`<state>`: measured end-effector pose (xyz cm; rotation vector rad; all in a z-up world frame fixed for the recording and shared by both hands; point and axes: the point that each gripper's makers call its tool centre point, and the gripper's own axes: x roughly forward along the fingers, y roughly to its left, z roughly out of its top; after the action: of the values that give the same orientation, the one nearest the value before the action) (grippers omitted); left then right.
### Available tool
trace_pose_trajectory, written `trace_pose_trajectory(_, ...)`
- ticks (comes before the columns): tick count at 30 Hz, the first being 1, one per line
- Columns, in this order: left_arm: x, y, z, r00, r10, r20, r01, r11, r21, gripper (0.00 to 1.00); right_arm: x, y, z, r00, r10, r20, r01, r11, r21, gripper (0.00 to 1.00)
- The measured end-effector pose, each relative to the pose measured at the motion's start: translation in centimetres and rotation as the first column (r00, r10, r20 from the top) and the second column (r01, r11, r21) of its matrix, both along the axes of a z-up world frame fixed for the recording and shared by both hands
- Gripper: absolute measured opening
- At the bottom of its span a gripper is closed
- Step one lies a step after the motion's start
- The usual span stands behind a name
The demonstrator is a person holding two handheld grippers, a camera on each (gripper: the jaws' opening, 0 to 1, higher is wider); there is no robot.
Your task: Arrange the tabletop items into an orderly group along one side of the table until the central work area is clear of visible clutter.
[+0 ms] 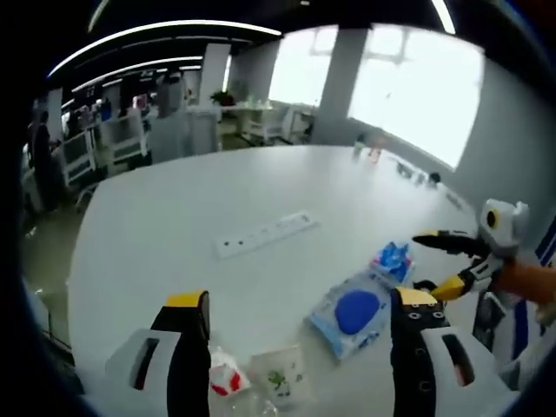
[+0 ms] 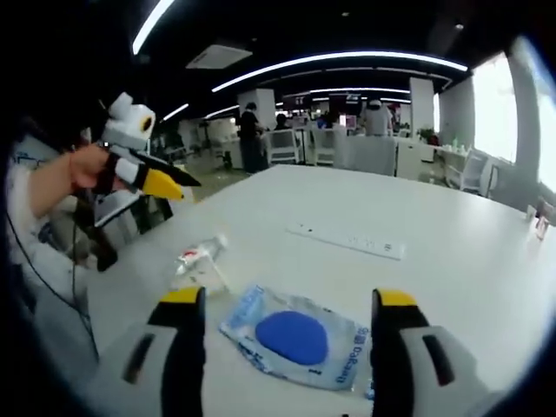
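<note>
Holding both tongs wide open and empty, we see our left tongs [image 1: 295, 317] low in frame, right tongs [image 2: 287, 317] straddling the blue-centred packet [image 2: 295, 339], power strip [image 2: 347, 241] mid-table [image 2: 469, 269].

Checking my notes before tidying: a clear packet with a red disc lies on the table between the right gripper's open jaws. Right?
Not quite: the disc in the clear packet is blue, not red, as the right gripper view shows. The packet lies on the table between the open right gripper jaws.

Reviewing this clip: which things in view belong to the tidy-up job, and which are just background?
Job items:
- blue packet
- small blue wrapper
- clear packets
- power strip
- left gripper and right gripper, both open

Background:
- office desks
- windows
</note>
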<state>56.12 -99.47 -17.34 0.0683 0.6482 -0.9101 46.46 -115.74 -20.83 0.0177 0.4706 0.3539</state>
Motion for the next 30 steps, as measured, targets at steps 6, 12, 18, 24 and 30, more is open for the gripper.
trace_pose_trajectory(6, -1.0, 1.8, 0.9, 1.0, 0.012, 0.019, -0.012, 1.0, -0.018, 0.82, 0.4, 2.2, 1.0, 0.997, 0.07, 0.016, -0.07, 0.998, 0.002, 0.75)
trace_pose_trajectory(12, -2.7, 3.5, 1.1, 1.0, 0.009, 0.023, -0.009, 1.0, -0.021, 0.82, 0.9, 3.7, 1.9, 0.993, 0.116, 0.027, -0.116, 0.993, -0.008, 0.74)
trace_pose_trajectory(18, -4.2, 5.3, 1.4, 1.0, 0.006, 0.03, -0.005, 1.0, -0.03, 0.82, 1.1, 5.5, 2.7, 0.986, 0.164, 0.033, -0.163, 0.986, -0.016, 0.73)
trace_pose_trajectory(24, -5.7, 7.1, 1.8, 0.999, 0.0, 0.042, 0.002, 0.999, -0.05, 0.83, 1.4, 7.2, 3.0, 0.977, 0.214, 0.027, -0.213, 0.977, -0.024, 0.71)
trace_pose_trajectory(30, -7.1, 9.2, 1.7, 0.999, 0.011, 0.033, -0.009, 0.998, -0.061, 0.81, 1.9, 8.9, 3.3, 0.968, 0.248, 0.035, -0.247, 0.969, -0.029, 0.71)
